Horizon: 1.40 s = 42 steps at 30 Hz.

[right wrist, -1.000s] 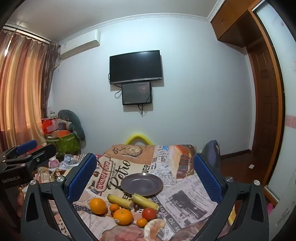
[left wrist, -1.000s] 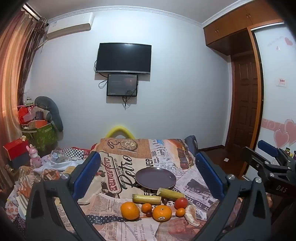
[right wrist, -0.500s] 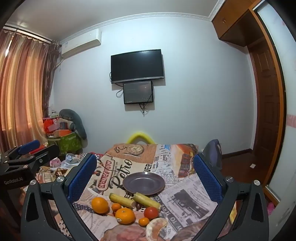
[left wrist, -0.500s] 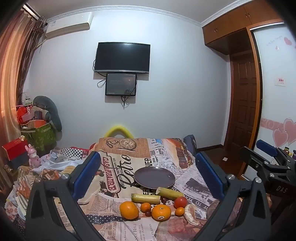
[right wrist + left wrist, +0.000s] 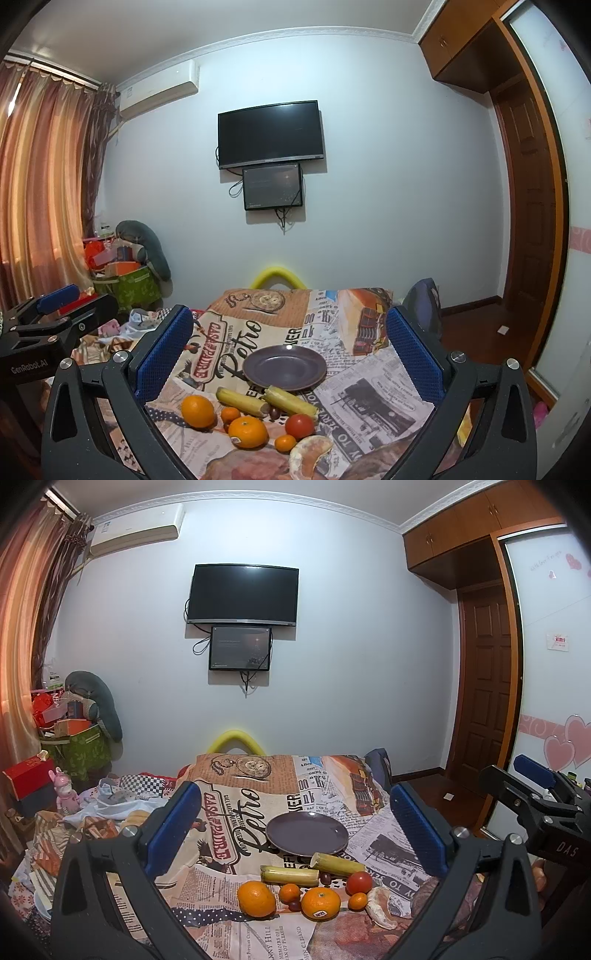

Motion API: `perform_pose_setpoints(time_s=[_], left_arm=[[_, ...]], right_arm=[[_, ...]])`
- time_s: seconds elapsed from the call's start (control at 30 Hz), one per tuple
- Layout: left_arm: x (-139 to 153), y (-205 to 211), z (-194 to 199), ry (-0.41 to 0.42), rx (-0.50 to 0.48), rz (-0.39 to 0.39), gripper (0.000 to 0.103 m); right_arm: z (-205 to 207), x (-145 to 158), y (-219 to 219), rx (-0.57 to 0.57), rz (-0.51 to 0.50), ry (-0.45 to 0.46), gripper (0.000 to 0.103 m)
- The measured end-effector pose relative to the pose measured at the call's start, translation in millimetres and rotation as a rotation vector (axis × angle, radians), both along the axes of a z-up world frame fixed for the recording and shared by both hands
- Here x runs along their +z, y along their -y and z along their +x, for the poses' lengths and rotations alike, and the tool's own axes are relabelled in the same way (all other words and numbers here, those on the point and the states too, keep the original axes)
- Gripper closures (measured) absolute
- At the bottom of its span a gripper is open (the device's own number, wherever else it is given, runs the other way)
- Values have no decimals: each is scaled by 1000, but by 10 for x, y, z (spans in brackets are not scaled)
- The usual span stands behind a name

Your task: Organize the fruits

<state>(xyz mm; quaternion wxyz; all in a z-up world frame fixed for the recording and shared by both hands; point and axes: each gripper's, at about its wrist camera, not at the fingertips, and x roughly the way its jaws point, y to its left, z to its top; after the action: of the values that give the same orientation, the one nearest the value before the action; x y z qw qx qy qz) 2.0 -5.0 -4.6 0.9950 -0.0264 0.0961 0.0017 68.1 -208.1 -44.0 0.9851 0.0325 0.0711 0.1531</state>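
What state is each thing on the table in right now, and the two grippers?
Plate: upright, holds no fruit.
Left gripper: open, holding nothing.
Right gripper: open, holding nothing.
Large orange: whole, unpeeled, on the cloth.
Peeled citrus: skin off, segments showing.
Tomato: whole, on the cloth.
Two yellow stalks: cut short, lying flat near the plate.

A table covered with a newspaper-print cloth (image 5: 236,812) carries a round dark purple plate (image 5: 306,833), two yellow-green cane sticks (image 5: 243,401), oranges (image 5: 197,411), a red tomato (image 5: 300,425) and peeled citrus (image 5: 308,454).
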Motion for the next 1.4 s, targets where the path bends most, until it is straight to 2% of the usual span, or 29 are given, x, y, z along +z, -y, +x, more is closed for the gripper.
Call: perform_pose_setpoints(time_s=[1.4], left_arm=[[-23, -35, 22, -3, -11, 5, 0]], right_arm=[[-8, -3, -2, 18, 0, -23, 0]])
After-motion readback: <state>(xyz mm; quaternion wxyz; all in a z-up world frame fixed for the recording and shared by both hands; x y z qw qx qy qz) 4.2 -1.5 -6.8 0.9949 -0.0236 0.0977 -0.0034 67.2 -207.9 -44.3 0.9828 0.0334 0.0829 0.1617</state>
